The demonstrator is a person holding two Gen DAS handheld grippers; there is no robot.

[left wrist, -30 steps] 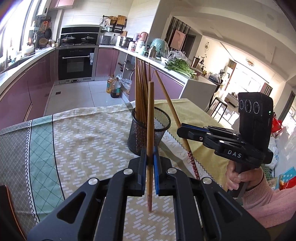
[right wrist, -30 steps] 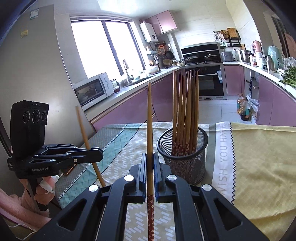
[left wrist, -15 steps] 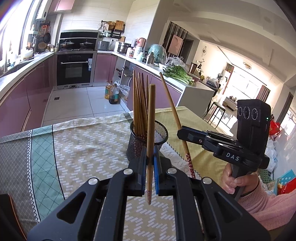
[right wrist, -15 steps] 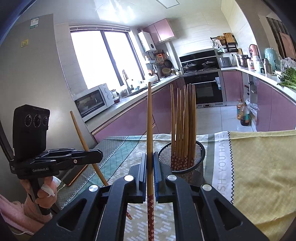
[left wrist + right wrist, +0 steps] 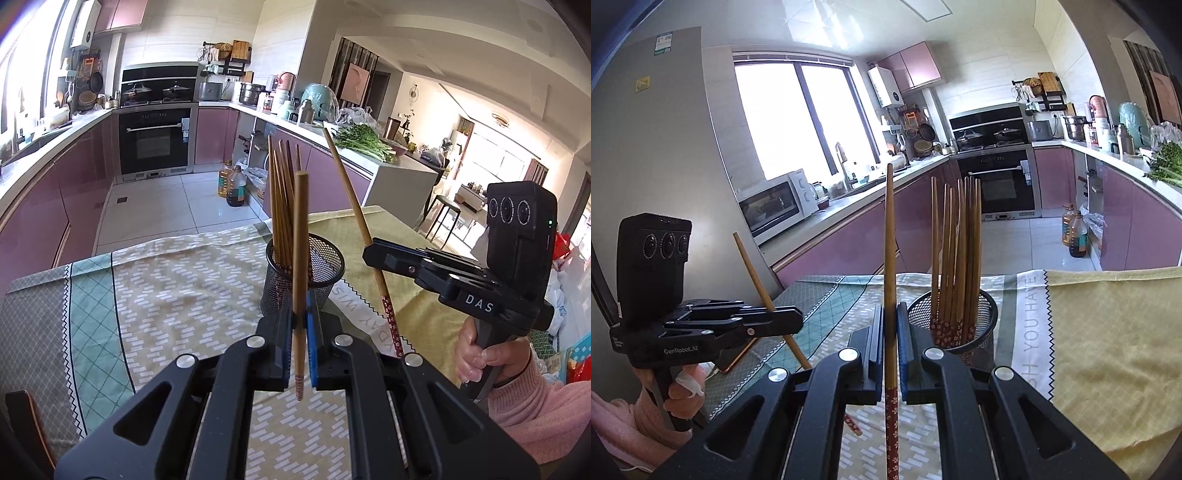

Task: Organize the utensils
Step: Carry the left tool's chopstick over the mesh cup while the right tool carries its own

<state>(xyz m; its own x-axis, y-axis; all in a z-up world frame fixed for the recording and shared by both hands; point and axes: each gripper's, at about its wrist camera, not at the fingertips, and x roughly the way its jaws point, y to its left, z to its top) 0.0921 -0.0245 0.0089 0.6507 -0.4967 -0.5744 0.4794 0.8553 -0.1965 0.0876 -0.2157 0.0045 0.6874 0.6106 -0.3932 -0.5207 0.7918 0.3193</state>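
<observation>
- The bench is covered by a patterned cloth in green, beige and yellow, with printed lettering along one band.
- A black mesh cup stands upright on the cloth near the middle of the bench, between the two tools and just beyond their tips.
- A bundle of wooden chopsticks stands in the cup, patterned red ends down, plain ends up.
- The left tool is clamped on a single chopstick, which stands nearly upright just in front of the cup, its patterned tip hanging below the jaws and clear of the cloth.
- The right tool is clamped on another chopstick, held upright beside the cup with its red patterned end pointing down.
- A hand in a pink sleeve grips the right tool's handle.
</observation>
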